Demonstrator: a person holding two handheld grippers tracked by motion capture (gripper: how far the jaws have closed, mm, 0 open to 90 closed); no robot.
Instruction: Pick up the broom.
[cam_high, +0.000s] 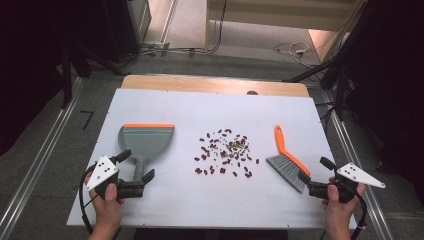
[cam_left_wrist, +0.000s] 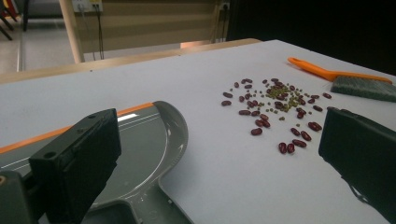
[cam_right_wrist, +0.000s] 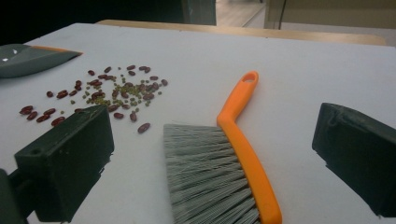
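Your left gripper (cam_high: 134, 169) stands with its jaws wide and nothing between the pads, straddling the handle end of the grey dustpan (cam_high: 145, 142), which lies flat on the left half of the white board (cam_high: 165, 205) with its orange lip pointing away from you. Your right gripper (cam_high: 314, 175) is just as wide and empty, poised at the near end of the brush (cam_high: 287, 159), whose bristles lie toward you and whose orange handle runs away toward the far edge. Between the two tools sits the scatter of red and small green beans (cam_high: 225, 152), loose and spread near the board's middle. The main risk, as you go in, is a poor grip: close on the bristles instead of the orange spine and the brush will likely twist or slip. Watch the dustpan too, since pinching its handle off-centre could swing the pan and nudge beans outward. Beans roll easily, so a hard sweep may send them past the pan's lip. You have good open board in front of the pile and toward yourself, but the brush lies close to the right edge, and your right hand (cam_high: 340, 202) is already near the board's corner, so work inward.
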